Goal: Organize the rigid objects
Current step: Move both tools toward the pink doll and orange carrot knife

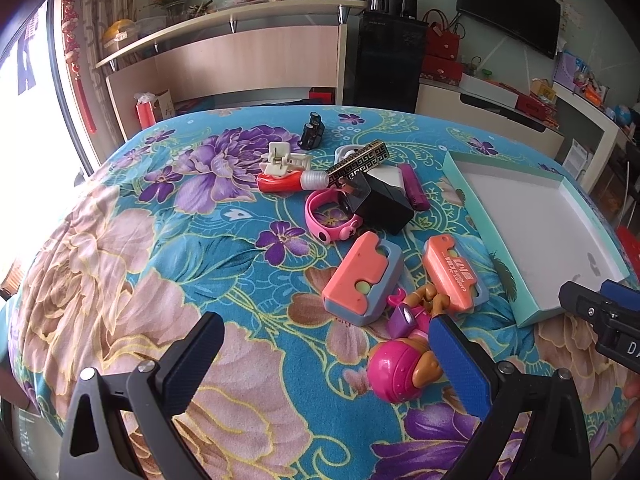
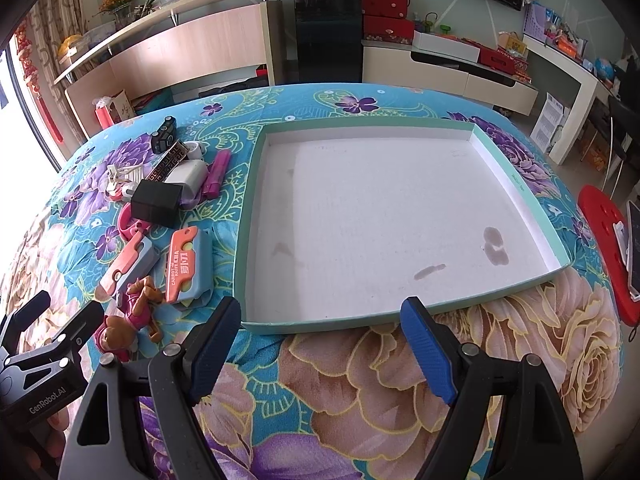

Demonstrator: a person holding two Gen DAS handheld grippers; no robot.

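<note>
On the flowered blanket point(image 1: 120, 280) in your left wrist view, your left claw point(image 1: 320, 348) stands wide, holding nothing. Its right finger point(image 1: 456, 360) is just beside the pink toy pup point(image 1: 400, 368). Beyond lie two coral-and-blue blocks point(image 1: 360, 276), a pink wristband point(image 1: 320, 216), a black cube point(image 1: 380, 204) and a red tube point(image 1: 280, 182), all outside the shallow teal tray point(image 1: 500, 272) at right.

In your right wrist view, your right claw point(image 2: 320, 340) is also wide and empty, hovering at the tray's near rim point(image 2: 320, 322). The tray's white floor holds no objects, only stains. The toys sit in a cluster left of it.
</note>
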